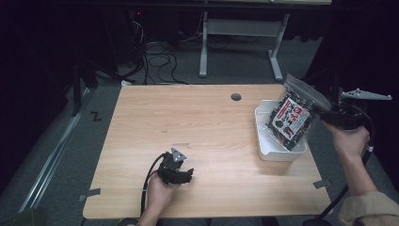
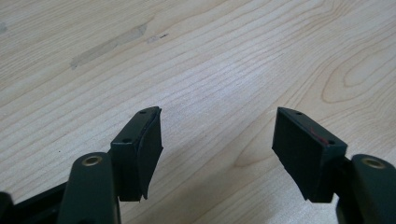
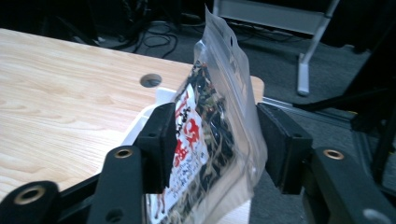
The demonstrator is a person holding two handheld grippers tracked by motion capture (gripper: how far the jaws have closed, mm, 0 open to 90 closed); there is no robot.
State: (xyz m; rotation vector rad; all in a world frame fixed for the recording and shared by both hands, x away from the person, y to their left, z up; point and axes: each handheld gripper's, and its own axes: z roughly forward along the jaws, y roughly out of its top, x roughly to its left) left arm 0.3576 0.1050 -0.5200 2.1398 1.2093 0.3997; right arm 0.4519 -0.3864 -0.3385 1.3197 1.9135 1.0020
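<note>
Right gripper [image 3: 212, 140] (jaws apart) brackets the snack bag [image 1: 292, 117] over the white tray [image 1: 263, 141]; left gripper [image 2: 217, 149] gapes empty.

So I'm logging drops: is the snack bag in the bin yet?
Partly: snack bag leans tilted, bottom inside the white bin, top sticking out.

Black tool [image 1: 175, 173] (brass rivets), tan sleeve [image 1: 367, 207].

Dim lab or test room — pale wooden table [image 1: 197, 122] on grey carpet, cables [image 1: 157, 61] tangled beyond its far edge, grey desk frame [image 1: 244, 33] behind — dark curtained surroundings.
</note>
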